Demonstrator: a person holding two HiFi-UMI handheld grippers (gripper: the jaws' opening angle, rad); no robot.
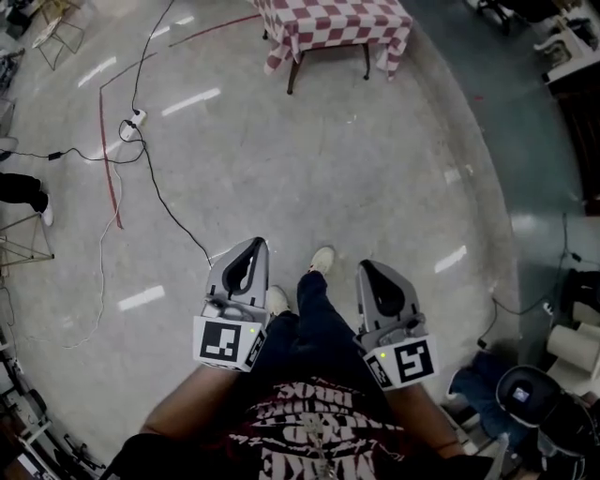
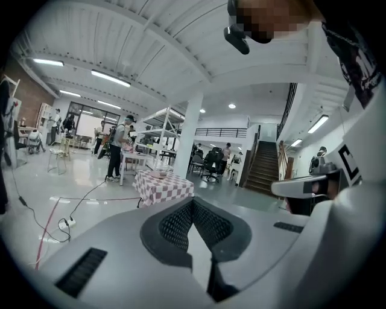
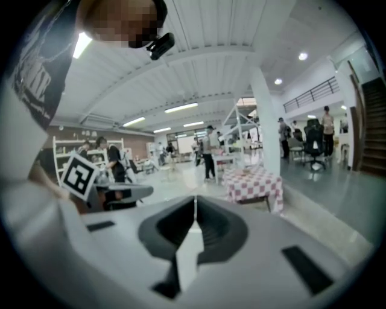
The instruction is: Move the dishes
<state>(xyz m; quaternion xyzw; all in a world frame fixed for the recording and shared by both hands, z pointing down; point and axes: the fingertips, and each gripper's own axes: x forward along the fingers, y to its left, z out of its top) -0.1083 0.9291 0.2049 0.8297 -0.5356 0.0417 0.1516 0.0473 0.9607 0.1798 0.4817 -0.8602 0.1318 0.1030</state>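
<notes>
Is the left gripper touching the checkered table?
Apart. The head view shows a wide stretch of floor between the left gripper and the checkered table, which stands far ahead at the frame's top.

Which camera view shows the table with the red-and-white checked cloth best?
The left gripper view: the table with the red-and-white checked cloth stands whole and sharp, seen from the side. The head view cuts it at the upper edge; the right gripper view shows it whole but blurred.
</notes>
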